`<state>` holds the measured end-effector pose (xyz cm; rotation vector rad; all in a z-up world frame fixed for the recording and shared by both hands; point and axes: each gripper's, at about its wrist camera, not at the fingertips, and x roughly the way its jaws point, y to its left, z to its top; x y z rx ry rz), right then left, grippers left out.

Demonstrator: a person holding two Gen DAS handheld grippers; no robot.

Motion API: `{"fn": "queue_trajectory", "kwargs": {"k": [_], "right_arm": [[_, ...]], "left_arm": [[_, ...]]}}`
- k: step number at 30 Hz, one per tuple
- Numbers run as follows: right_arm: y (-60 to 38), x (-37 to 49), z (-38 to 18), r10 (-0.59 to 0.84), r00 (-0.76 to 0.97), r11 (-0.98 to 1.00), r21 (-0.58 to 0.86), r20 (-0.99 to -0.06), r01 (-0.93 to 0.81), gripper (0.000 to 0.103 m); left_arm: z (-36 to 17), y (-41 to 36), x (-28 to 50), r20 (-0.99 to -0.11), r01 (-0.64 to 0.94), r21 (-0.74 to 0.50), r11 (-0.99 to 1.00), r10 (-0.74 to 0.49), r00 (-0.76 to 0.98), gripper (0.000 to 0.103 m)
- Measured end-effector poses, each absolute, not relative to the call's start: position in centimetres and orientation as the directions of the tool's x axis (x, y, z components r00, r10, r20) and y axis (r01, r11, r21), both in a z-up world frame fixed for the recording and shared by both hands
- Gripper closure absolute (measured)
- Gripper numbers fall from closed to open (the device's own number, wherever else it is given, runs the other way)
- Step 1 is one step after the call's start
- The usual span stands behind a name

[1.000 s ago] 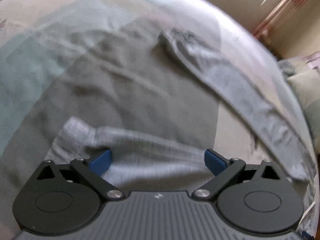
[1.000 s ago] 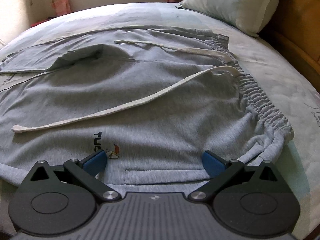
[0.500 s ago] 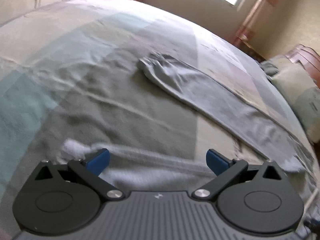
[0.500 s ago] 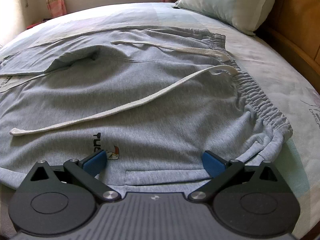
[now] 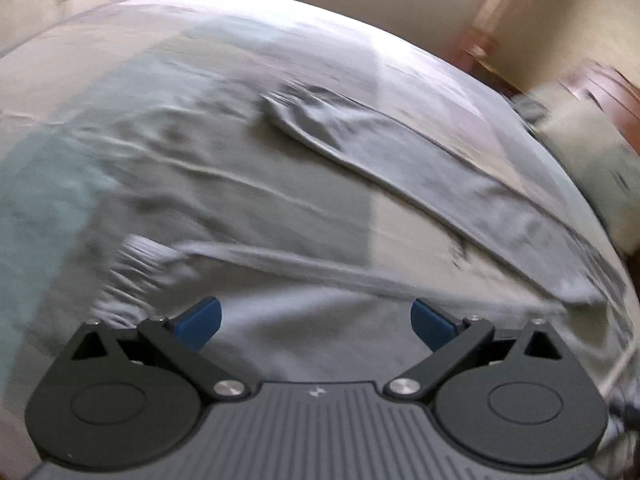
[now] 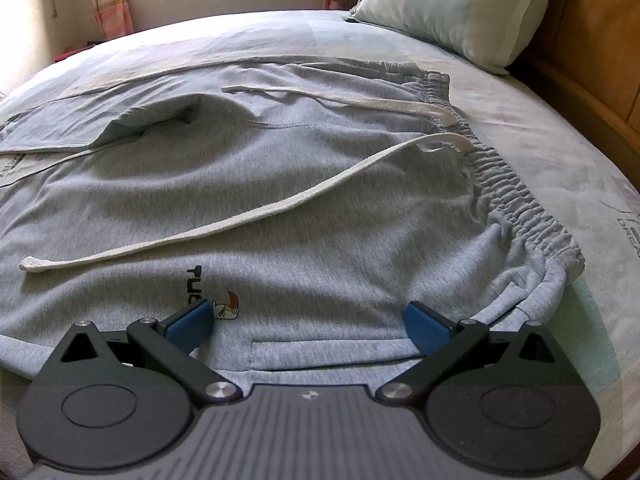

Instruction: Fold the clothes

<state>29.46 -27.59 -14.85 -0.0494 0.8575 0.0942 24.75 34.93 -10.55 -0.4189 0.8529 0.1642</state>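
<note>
Claws wide open over sweatpants, seemingly empty.

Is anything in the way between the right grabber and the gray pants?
Nothing visible. The right gripper hangs open right over the gray sweatpants, near the waistband. Only the white drawstring lies across the fabric farther ahead, not under the fingers.

The sweatpants are soft grey knit cloth, matt and faintly fuzzy, with a gathered, ribbed waistband and flat woven off-white drawstrings. The bed sheet at right is smooth matt cloth, as is the pillow. The headboard, upper right, is polished wood. The right gripper is matt black plastic with shiny metal pins and blue rubbery pads.
</note>
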Motion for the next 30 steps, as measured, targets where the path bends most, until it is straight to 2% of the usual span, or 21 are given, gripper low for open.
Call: {"fn": "queue_trajectory", "kwargs": {"k": [3, 5, 9, 12, 15, 22, 30], "right_arm": [[-27.3, 29.7, -14.5, 0.047, 0.628, 0.996, -0.013, -0.777, -0.089, 0.000], [-27.2, 29.9, -13.9, 0.038, 0.607, 0.997, -0.012, -0.794, -0.079, 0.000], [-26.2, 28.2, -11.8, 0.088, 0.631, 0.991, 0.006, -0.771, -0.130, 0.000], [-24.6, 27.0, -10.9, 0.154, 0.646, 0.976, 0.015, -0.747, -0.216, 0.000], [-22.9, 26.7, -11.3, 0.209, 0.632, 0.959, 0.030, -0.746, -0.282, 0.000], [-20.9, 26.6, -14.2, 0.200, 0.604, 0.955, 0.015, -0.771, -0.298, 0.000], [-21.6, 25.3, -15.1, 0.234, 0.670, 0.947, 0.009, -0.705, -0.321, 0.000]], "left_arm": [[-12.8, 33.2, 25.0, -0.804, -0.298, -0.260, 0.918, -0.035, 0.594, 0.002], [-14.2, 33.0, 24.7, -0.825, -0.325, -0.213, 0.921, 0.008, 0.565, 0.003], [-13.7, 33.0, 23.2, -0.837, -0.352, -0.111, 0.929, 0.104, 0.538, 0.003], [-12.5, 31.5, 22.4, -0.824, -0.313, -0.024, 0.950, 0.159, 0.544, 0.003], [-11.1, 28.7, 22.2, -0.797, -0.232, -0.004, 0.973, 0.137, 0.589, 0.003], [-9.2, 21.4, 23.3, -0.772, -0.059, -0.005, 0.998, 0.034, 0.634, 0.003], [-7.2, 14.0, 25.9, -0.733, 0.066, -0.030, 0.997, -0.067, 0.677, 0.003]]}}
